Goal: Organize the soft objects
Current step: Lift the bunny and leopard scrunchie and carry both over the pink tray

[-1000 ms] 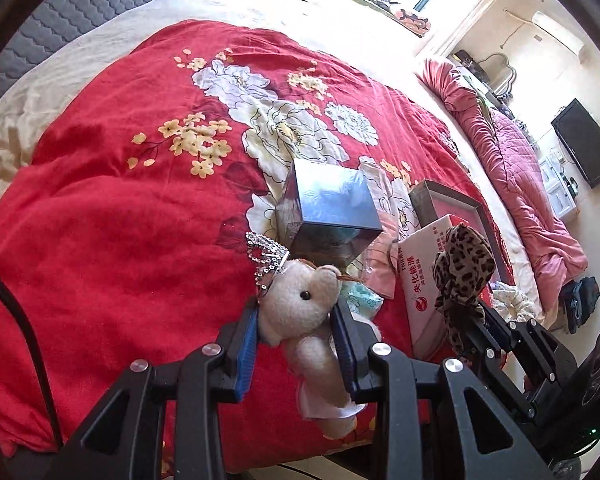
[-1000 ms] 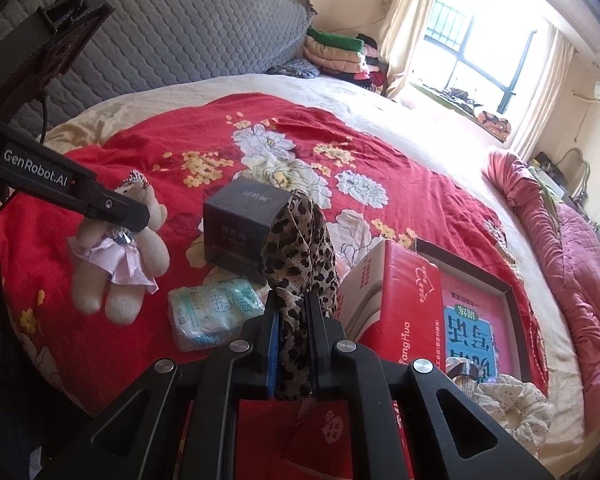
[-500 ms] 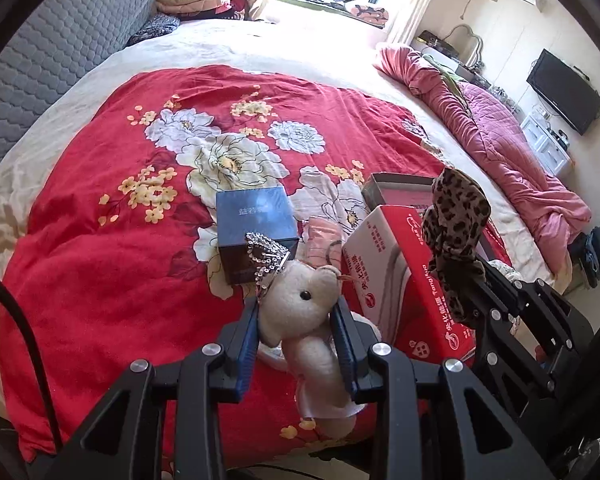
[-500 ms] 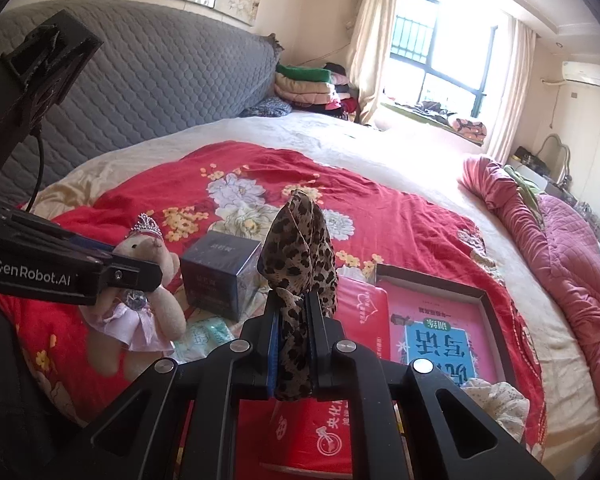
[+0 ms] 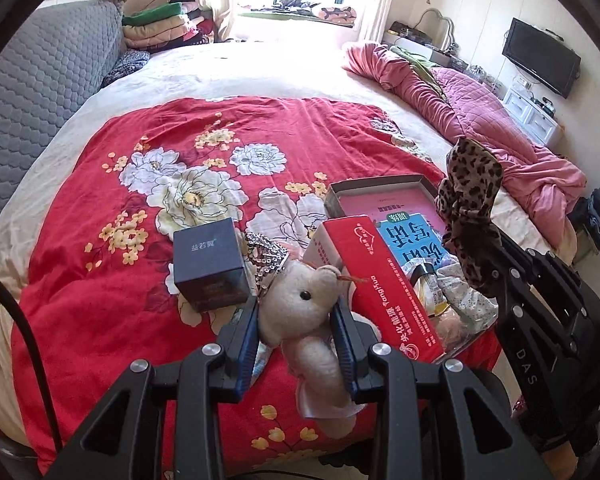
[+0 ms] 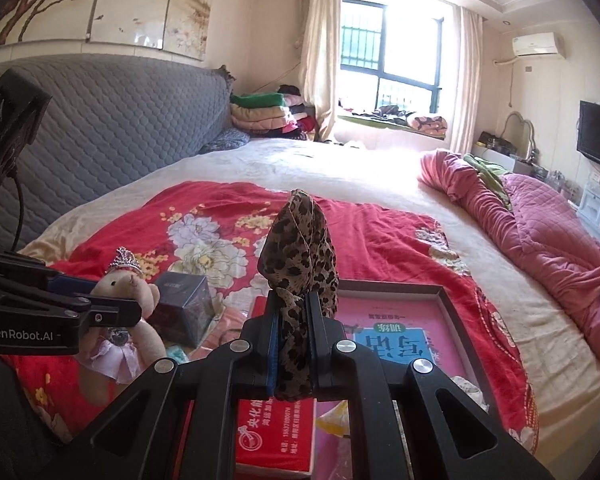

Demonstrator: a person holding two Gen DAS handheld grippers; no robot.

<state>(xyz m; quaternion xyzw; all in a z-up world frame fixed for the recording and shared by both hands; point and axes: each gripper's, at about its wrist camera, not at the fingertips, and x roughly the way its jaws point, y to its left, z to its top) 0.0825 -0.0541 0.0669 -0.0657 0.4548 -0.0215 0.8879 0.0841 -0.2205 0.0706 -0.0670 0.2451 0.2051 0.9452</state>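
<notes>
A dark blue box (image 5: 209, 264) sits beside a red carton (image 5: 384, 288).

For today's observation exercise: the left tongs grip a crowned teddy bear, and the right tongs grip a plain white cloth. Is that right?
Not quite. The left tongs do grip the crowned teddy bear, but the right tongs grip a leopard-print cloth, not a plain white one, as the right wrist view shows.

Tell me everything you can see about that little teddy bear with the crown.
The teddy bear is a small cream plush with a black bead eye, a stitched snout and a sparkly silver crown on its head. It wears a pale pink frilly skirt. The left gripper clamps its head from both sides between blue-padded fingers, so it hangs above the red floral blanket, legs dangling. A dark blue box sits just behind it.
</notes>
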